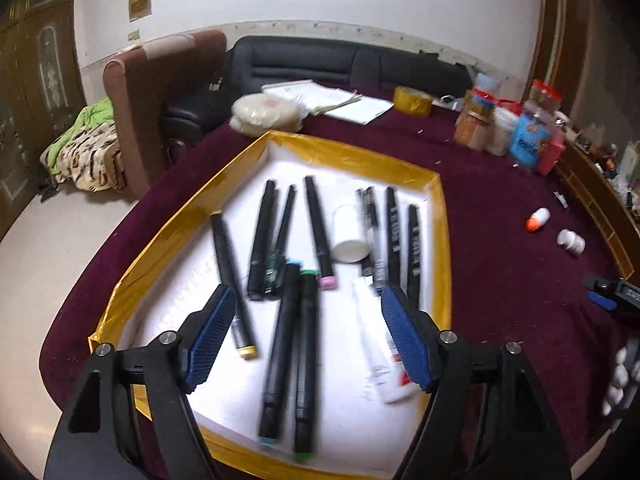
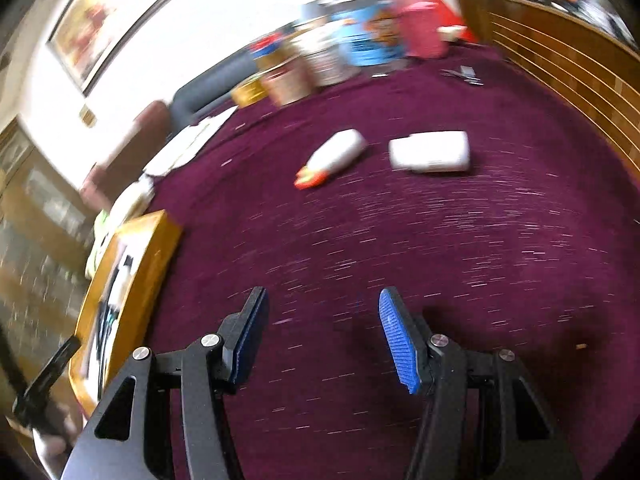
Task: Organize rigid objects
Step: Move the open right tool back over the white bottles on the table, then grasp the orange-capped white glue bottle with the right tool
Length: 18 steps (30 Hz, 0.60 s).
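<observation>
Maroon velvety cloth (image 2: 360,260), seemingly plastic bottles (image 2: 430,151)

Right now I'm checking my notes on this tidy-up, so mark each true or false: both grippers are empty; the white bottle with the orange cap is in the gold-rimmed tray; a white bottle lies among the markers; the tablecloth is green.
1. Both grippers are empty: true; the left gripper and right gripper stand open.
2. False: the white bottle with the orange cap lies on the cloth, outside the gold-rimmed tray.
3. True: a white bottle lies among the black markers.
4. False: the tablecloth is maroon.
</observation>
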Tool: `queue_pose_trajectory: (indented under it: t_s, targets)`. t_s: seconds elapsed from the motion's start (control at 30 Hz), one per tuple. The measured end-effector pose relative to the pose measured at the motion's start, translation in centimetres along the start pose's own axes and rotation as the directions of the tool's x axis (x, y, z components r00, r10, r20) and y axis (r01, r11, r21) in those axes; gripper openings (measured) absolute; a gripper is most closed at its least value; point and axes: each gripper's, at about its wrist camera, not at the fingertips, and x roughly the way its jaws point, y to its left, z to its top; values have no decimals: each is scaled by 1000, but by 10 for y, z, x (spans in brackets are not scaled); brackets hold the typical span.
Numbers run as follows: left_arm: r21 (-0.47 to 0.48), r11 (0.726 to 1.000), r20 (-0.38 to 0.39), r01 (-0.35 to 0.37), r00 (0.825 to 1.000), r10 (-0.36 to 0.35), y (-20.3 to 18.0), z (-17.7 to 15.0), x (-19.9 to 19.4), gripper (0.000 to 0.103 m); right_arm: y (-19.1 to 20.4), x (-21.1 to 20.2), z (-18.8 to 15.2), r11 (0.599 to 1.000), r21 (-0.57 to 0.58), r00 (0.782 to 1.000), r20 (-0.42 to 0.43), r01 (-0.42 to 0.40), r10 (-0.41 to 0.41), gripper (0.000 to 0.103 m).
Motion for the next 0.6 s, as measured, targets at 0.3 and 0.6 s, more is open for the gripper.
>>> queue_pose_trajectory:
  t_s: [0.3, 0.6]
  targets:
    - [139, 984, -56, 116, 992, -109, -62, -11, 0, 75, -19, -2, 19, 998, 43, 999, 32, 35, -36, 52]
    - [223, 956, -122, 193, 978, -169, -107, -24, 5, 75, -42, 4, 53, 991, 104, 992, 90, 82, -92, 54]
